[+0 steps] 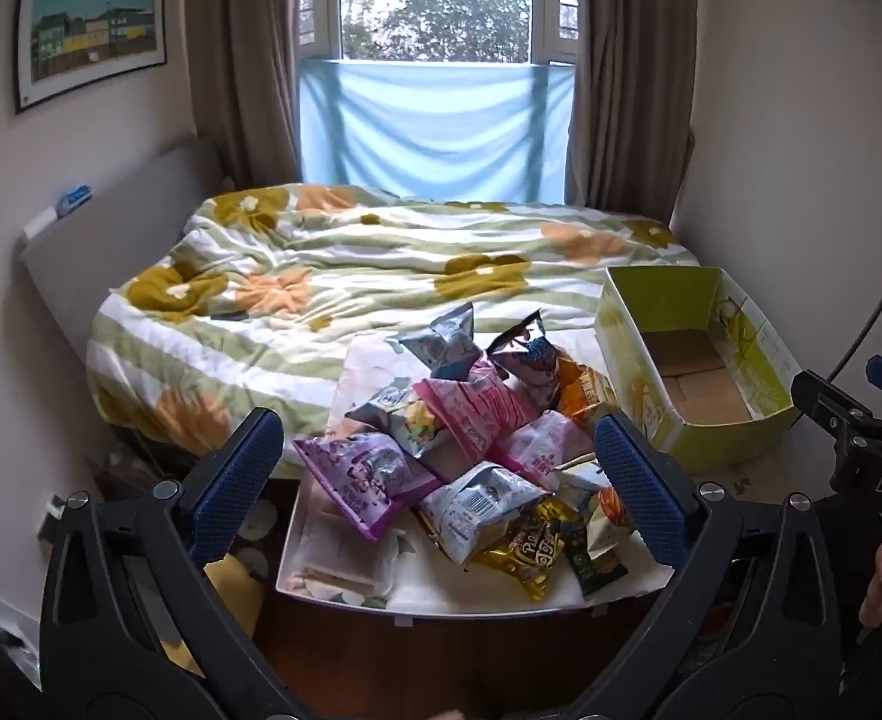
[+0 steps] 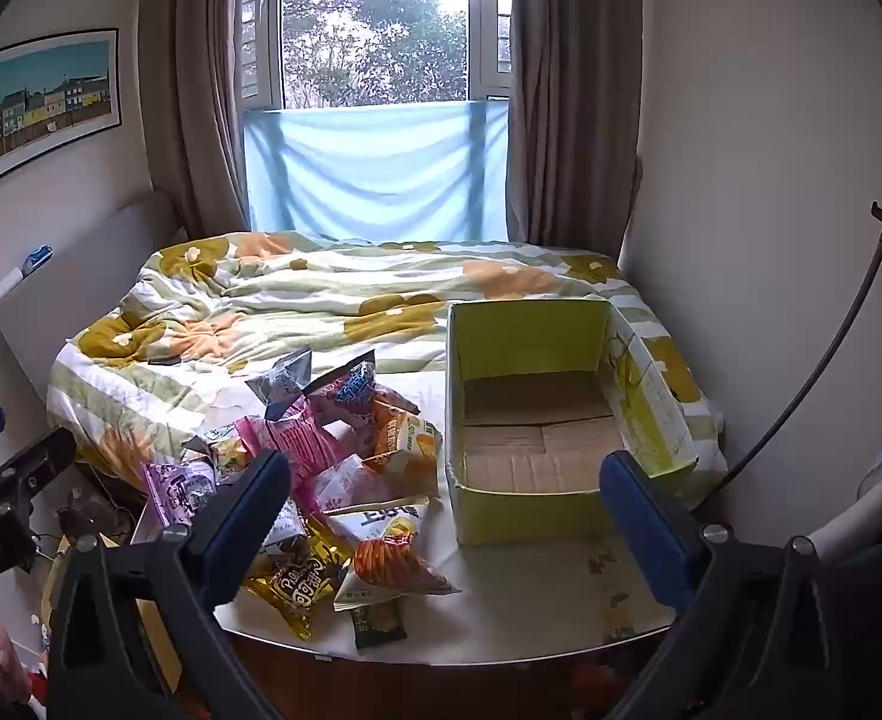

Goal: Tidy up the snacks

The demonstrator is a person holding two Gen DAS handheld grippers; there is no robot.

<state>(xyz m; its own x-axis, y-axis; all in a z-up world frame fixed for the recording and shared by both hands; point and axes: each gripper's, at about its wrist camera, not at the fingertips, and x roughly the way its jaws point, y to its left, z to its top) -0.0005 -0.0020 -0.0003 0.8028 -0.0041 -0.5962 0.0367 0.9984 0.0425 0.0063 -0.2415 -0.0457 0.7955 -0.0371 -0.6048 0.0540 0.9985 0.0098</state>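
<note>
A pile of snack packets lies on a white table at the foot of the bed; it also shows in the right wrist view. Among them are a purple packet, pink packets and a gold packet. An open, empty green cardboard box stands to the right of the pile, seen also in the right wrist view. My left gripper is open and empty, hovering before the pile. My right gripper is open and empty, in front of the box and pile.
A bed with a flowered quilt lies behind the table, under a window with brown curtains. A framed picture hangs on the left wall. A black cable runs along the right wall. Clutter sits on the floor at left.
</note>
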